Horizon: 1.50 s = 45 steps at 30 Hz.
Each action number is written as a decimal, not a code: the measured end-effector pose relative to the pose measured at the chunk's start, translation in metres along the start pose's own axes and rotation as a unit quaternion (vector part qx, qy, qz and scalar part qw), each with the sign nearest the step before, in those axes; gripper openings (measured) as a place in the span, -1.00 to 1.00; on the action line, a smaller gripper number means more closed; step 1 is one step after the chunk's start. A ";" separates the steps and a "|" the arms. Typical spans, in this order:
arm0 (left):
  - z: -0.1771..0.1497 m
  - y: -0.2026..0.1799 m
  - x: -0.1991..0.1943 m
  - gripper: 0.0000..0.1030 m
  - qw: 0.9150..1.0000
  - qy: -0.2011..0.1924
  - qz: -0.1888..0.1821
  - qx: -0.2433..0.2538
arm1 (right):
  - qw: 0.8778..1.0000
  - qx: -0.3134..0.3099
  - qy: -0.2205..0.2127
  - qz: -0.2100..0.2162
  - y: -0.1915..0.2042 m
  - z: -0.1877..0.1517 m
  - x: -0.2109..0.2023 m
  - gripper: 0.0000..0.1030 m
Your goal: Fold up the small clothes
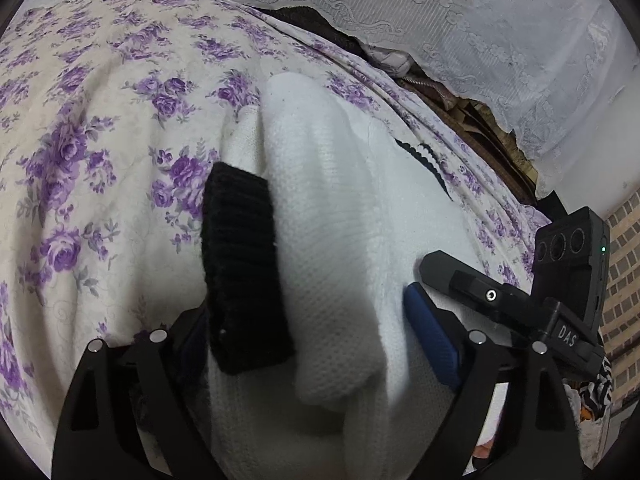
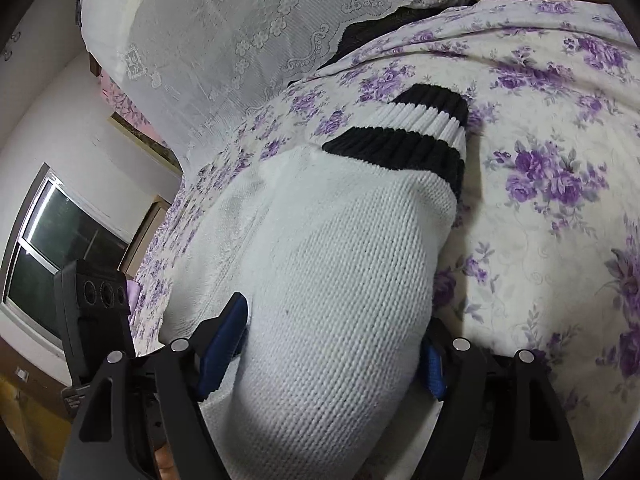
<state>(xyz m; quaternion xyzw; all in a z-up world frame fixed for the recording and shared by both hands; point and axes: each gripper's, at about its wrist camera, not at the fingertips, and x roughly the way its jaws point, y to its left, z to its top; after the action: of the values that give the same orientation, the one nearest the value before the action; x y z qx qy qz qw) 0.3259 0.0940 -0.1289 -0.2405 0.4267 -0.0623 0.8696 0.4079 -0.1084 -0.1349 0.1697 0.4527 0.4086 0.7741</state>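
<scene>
A white knitted sweater (image 1: 332, 216) lies bunched on the flowered bedspread (image 1: 100, 128). Its sleeve ends in a black ribbed cuff (image 1: 240, 272), which is folded over the body. My left gripper (image 1: 304, 312) stands open around that sleeve. One blue pad (image 1: 432, 340) rests beside the knit, and the cuff hides the other. In the right wrist view the sweater (image 2: 332, 280) fills the jaws, with its black-and-white striped hem (image 2: 416, 128) at the far end. My right gripper (image 2: 334, 320) is shut on this bulk of knit, both blue pads (image 2: 224, 348) against it.
A white lace cloth (image 1: 460, 40) hangs along the bed's far edge, with dark clutter under it. The right gripper's body (image 1: 520, 300) sits close at the sweater's right side. A window (image 2: 60, 240) and a white wall stand beyond the bed. A brick wall (image 1: 624, 260) is at the far right.
</scene>
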 end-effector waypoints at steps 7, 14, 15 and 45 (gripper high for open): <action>-0.006 -0.008 -0.018 0.05 0.999 -0.037 0.004 0.029 | 0.998 -0.040 -0.041 -0.028 0.016 -0.006 -0.010 0.10; -0.015 -0.012 -0.040 -0.10 0.998 -0.054 -0.002 0.037 | 0.992 -0.089 -0.071 -0.052 0.044 -0.016 -0.023 0.07; -0.018 -0.015 -0.044 -0.10 0.997 -0.059 0.001 0.043 | 0.992 -0.088 -0.071 -0.049 0.044 -0.017 -0.025 0.06; -0.115 0.061 -0.260 -0.12 0.978 -0.180 0.103 0.004 | 0.979 -0.185 -0.021 0.081 0.233 -0.099 -0.008 0.05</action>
<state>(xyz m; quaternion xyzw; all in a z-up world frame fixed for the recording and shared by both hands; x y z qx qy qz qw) 0.0677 0.1871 -0.0319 -0.1996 0.2857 0.0698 0.9347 0.2117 0.0168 -0.0357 0.0683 0.3381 0.5429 0.7657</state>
